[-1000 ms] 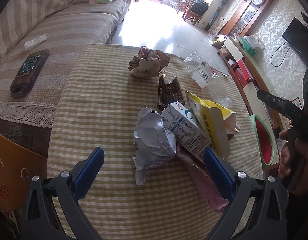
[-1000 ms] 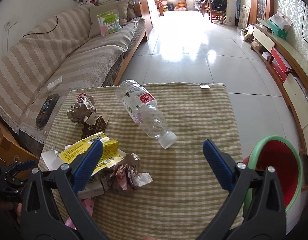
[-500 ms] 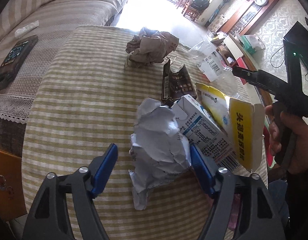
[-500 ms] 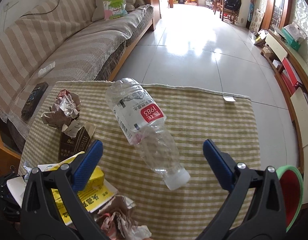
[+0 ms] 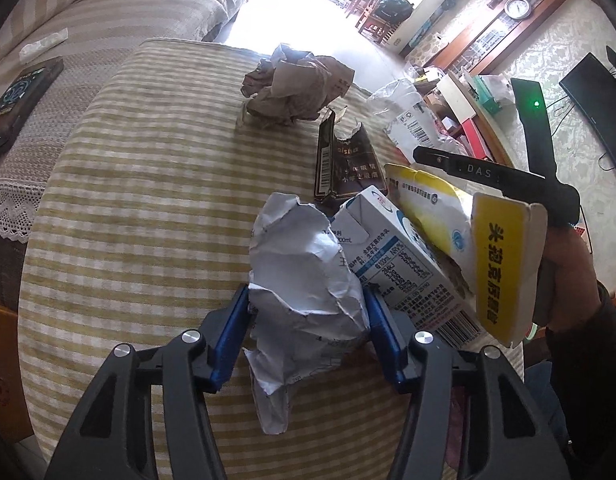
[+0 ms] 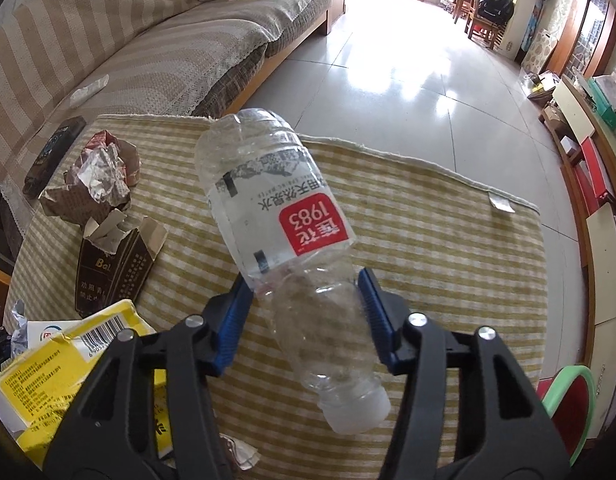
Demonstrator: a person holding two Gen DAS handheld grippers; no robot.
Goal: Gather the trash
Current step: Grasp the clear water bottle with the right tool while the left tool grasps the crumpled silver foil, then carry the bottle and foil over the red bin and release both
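Between your just-closing left claw (image 5: 306, 336) sits the crumpled paper (image 5: 304, 280), and your right claw (image 6: 304, 316) clamps the plastic bottle (image 6: 284, 240); nothing is binned yet, cartons (image 5: 403, 264) remaining beside them on the table (image 5: 148, 200).

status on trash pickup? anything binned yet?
Nothing visibly binned. In hand: left gripper has just closed on the crumpled white paper, right gripper on the clear bottle. Left on the cloth: brown paper wad, dark box, cartons.

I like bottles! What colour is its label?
Red and white, on the clear bottle; right wrist view shows it best.
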